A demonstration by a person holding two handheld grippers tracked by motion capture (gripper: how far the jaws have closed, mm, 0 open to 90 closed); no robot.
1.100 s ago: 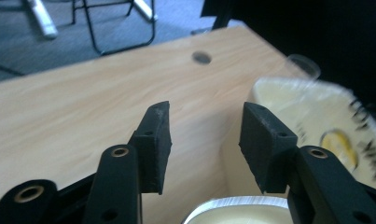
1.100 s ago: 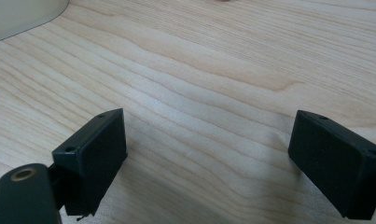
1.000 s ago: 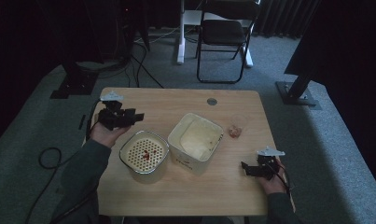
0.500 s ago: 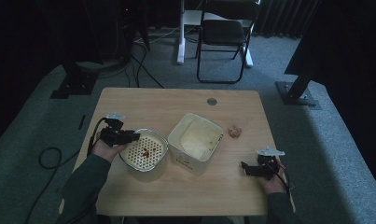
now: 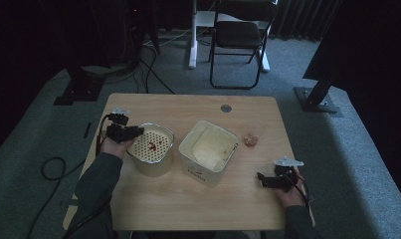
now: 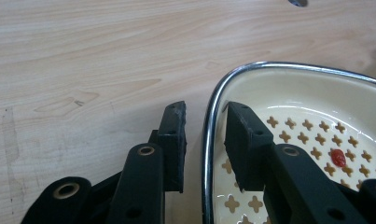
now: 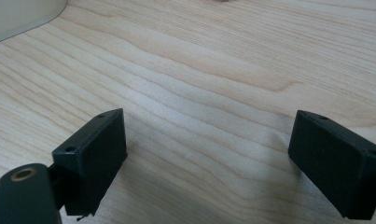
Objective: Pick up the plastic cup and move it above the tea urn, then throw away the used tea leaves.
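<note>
Perforated cream pot (image 5: pixel 150 148) with steel rim stands upright on the counter (image 5: pixel 203 206) at about 9 o'clock from the counter's centre, mouth up. It looks roughly round from the high view, so no clear long axis; in the left gripper view the rim runs as a curve from the bottom centre up and across to the right edge. Red bits (image 6: pixel 337 157) lie on the cross-shaped holes of its floor.

Left hand-held gripper (image 6: pixel 205 122) sits at the pot's 9 o'clock edge, jaws straddling the rim: one pad outside, one inside the wall. The jaws have just been closing; a thin gap still shows on each side of the rim, so not yet clenched on it.

Square cream tub (image 5: pixel 208 148) stands just beside the pot at its 3 o'clock, close but apart. Small reddish lump (image 5: pixel 250 140) lies at the tub's 3 o'clock. Dark round disc (image 5: pixel 226 108) near the counter's far edge.

Right hand-held gripper (image 5: pixel 263 179) rests low at about 4 o'clock, released, jaws wide over bare wood, well apart from the pot.
</note>
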